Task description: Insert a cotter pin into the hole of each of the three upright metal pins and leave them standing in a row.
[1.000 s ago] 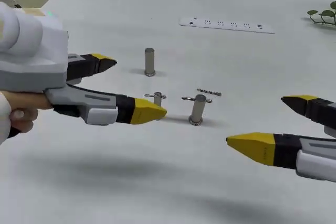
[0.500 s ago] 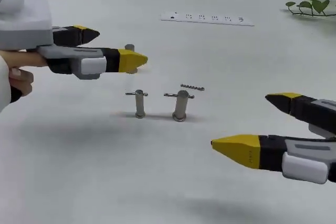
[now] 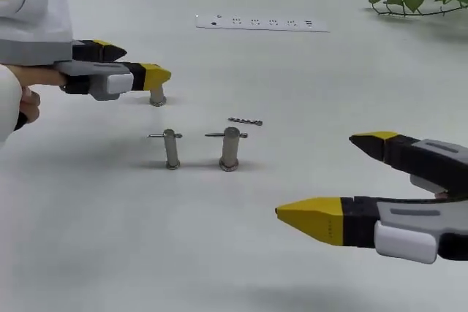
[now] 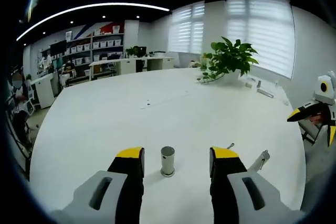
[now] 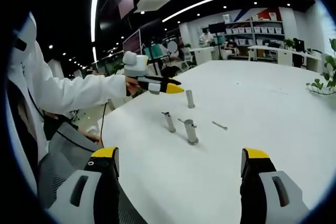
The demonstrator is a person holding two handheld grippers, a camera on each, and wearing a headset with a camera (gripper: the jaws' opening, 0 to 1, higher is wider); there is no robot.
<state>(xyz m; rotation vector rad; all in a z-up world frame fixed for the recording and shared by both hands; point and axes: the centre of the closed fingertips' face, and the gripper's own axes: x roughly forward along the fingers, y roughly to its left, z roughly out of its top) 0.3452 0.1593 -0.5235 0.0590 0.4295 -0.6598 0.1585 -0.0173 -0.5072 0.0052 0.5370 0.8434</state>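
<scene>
The white table (image 3: pixel 241 253) takes up nearly the whole head view, and everything you need lies in its middle and upper left.

Your left gripper (image 3: pixel 146 65) reaches in from the upper left. Its jaws are apart and sit either side of the bare metal pin (image 3: pixel 156 96). In the left gripper view that pin stands upright at lower centre with a clear gap to each jaw, so nothing is clamped yet. You look lined up to close on it, probably to steady it or bring it forward to the others.

Your right gripper (image 3: pixel 314 175) waits at the lower right, well apart from the work. Its jaws are wide open and empty, which leaves it free to fetch the last cotter pin.

At the centre of the head view, the left fitted pin (image 3: pixel 171 149) and right fitted pin (image 3: pixel 229 148) stand side by side. Each has a cotter pin through its head, so two of the three look done. The bare one stands behind them and to the left, out of the row.

The loose cotter pin (image 3: pixel 245 121) lies flat just above the right fitted pin, within easy reach of your right jaws.
</scene>
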